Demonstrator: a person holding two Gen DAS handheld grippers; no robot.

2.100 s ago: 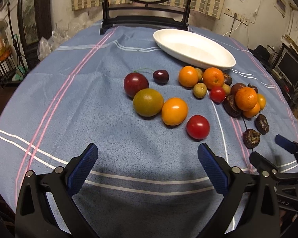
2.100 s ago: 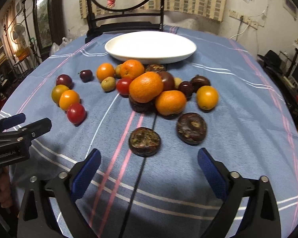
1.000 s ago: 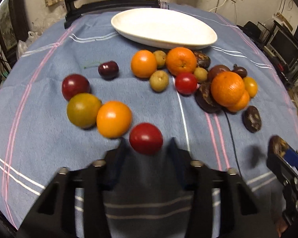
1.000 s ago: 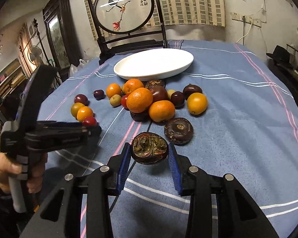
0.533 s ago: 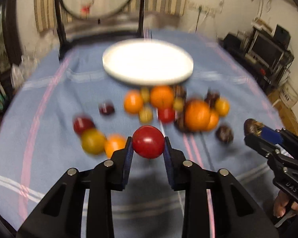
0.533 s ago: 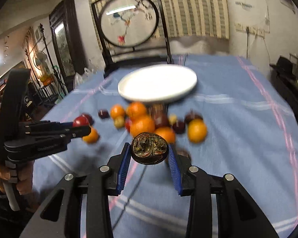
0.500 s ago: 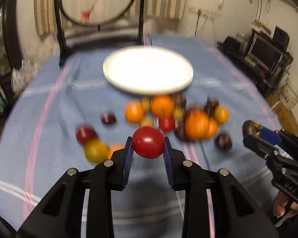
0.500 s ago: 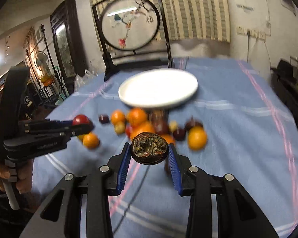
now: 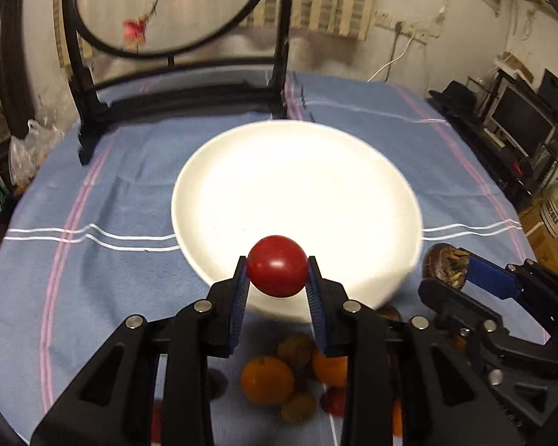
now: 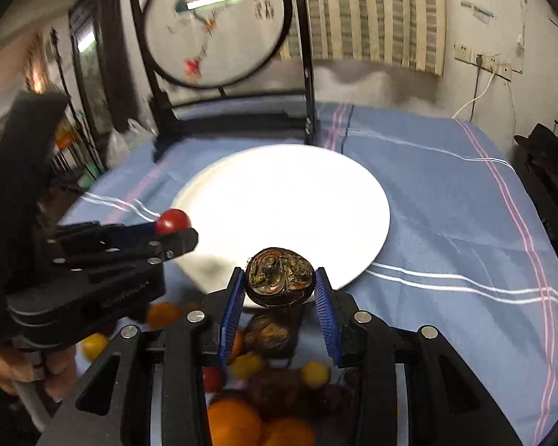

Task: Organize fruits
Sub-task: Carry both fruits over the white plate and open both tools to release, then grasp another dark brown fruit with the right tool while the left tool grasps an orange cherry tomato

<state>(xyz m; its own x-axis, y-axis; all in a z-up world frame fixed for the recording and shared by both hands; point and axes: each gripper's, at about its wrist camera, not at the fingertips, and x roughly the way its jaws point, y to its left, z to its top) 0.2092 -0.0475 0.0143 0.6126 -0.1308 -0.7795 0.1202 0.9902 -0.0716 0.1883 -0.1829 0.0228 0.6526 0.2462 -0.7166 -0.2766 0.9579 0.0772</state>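
My left gripper (image 9: 277, 277) is shut on a red tomato (image 9: 277, 270) and holds it over the near rim of the white plate (image 9: 297, 171). My right gripper (image 10: 279, 285) is shut on a dark wrinkled fruit (image 10: 279, 275) and holds it over the near edge of the same plate (image 10: 286, 200). The right gripper with its dark fruit (image 9: 446, 265) shows at the right of the left wrist view. The left gripper with the tomato (image 10: 173, 221) shows at the left of the right wrist view. The plate holds no fruit.
Oranges (image 9: 267, 380) and several small fruits lie on the blue striped cloth (image 9: 111, 186) below both grippers, partly hidden by them. A black stand with a round painted screen (image 9: 167, 3) stands behind the plate. Shelves and a monitor (image 9: 520, 119) are at the right.
Both grippers, each holding its fruit, have moved forward over the fruit pile to the near edge of the plate. The pile now lies beneath them.
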